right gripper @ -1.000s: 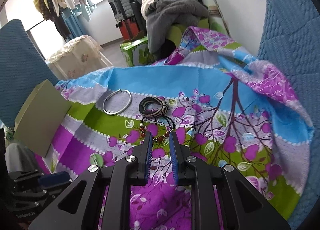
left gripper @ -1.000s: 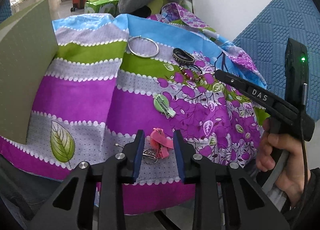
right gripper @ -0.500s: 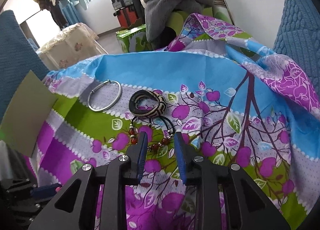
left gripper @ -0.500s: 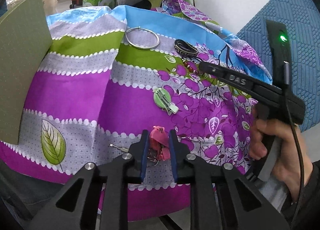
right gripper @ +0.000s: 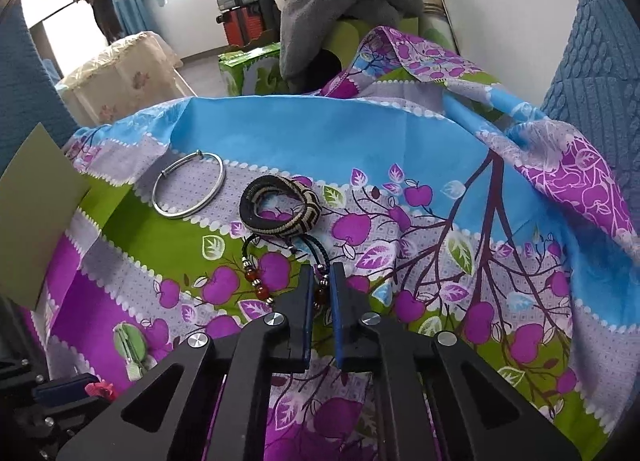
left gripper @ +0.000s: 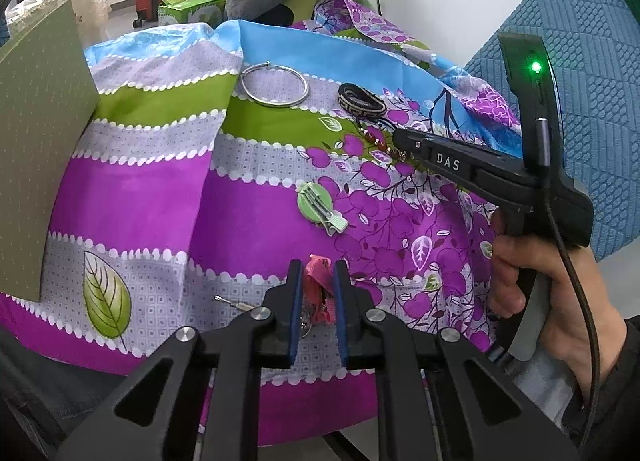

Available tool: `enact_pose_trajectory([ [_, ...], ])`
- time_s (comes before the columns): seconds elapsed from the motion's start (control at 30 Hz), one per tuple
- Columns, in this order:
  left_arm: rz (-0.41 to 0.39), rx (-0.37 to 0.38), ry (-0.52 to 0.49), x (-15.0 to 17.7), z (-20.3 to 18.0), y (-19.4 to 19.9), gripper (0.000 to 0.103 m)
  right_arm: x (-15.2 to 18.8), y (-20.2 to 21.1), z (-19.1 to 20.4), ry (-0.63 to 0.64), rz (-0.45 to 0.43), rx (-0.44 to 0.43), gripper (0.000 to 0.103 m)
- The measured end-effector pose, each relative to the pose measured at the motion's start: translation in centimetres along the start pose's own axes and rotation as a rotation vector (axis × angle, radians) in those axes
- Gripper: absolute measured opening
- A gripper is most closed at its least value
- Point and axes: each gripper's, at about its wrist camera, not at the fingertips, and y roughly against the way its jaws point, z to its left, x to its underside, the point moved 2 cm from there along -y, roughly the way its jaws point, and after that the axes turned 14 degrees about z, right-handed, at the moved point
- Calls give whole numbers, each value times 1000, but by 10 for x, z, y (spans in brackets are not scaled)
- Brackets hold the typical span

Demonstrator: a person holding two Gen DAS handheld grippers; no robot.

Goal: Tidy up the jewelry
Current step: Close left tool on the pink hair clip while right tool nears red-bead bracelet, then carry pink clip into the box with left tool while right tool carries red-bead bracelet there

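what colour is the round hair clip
Pale green round hair clip, clearest in the left wrist view.

A thin silver metal bangle [right gripper: 189, 185] lies flat on the floral cloth. Just beside it rests a coiled black-and-beige woven bracelet [right gripper: 280, 207]. A black cord bracelet with red beads [right gripper: 260, 281] lies below that. Nearer are a round green hair clip [left gripper: 318, 205] and a pink hair clip [left gripper: 318, 289].
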Motion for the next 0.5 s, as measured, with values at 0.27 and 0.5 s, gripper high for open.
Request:
enact_pose_trajectory([
  [0.27,-12,3,8,-2,2,8,14,7,17,-3,-36,-10,-38,5],
  [0.5,-43,6,13,-7,3,22,13,17,40,-1,-58,-45,-46,5],
])
